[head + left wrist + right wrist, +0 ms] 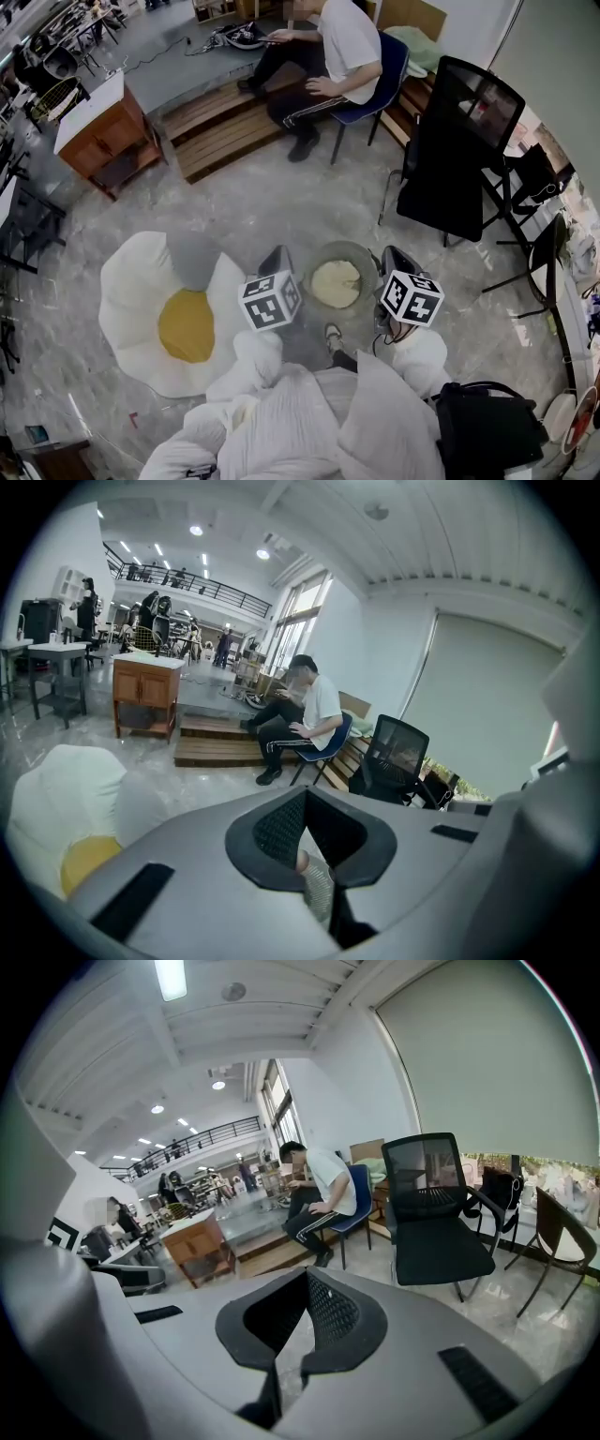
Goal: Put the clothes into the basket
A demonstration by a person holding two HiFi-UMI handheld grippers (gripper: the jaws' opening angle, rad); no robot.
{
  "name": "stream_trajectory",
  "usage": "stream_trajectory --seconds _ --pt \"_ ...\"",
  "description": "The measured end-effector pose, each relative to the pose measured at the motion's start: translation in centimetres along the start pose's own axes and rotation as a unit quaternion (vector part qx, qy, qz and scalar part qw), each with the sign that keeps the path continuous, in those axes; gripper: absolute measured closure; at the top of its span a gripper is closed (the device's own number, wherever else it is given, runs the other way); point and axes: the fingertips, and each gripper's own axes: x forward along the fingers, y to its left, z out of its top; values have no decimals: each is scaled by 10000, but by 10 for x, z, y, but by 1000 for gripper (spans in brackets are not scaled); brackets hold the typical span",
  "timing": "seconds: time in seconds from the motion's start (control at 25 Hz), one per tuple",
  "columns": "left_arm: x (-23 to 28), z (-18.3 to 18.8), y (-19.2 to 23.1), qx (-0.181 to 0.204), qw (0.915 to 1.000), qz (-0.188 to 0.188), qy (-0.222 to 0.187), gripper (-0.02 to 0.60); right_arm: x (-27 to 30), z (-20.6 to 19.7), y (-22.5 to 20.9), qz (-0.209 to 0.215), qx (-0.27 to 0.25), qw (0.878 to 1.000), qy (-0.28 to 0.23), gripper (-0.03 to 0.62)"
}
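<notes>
Your white sleeves (pixel 281 412) fill the bottom of the head view. Ahead of them, on the floor, stands the round basket (pixel 361 255), and the cream cloth (pixel 335 282) lies bunched inside it, showing no clear long axis. The basket sits between your 2 tongs: the left tongs (pixel 278 251) just beside its left rim, the right tongs (pixel 394 251) just beside its right, about equally near. Both look clenched on nothing.

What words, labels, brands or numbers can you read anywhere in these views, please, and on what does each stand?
No text can be read in any view.
left marker cube: black and white square patterns only, no letters or digits.
right marker cube: the same kind of pattern, no text.
small flat item on the floor: any print is too small to read.
</notes>
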Motion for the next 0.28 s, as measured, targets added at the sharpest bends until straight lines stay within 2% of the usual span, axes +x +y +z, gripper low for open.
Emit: stream_trajectory --seconds 0.28 --pt "-4 4 5 -8 10000 40 -21 581 2 0 10 103 13 9999 14 571"
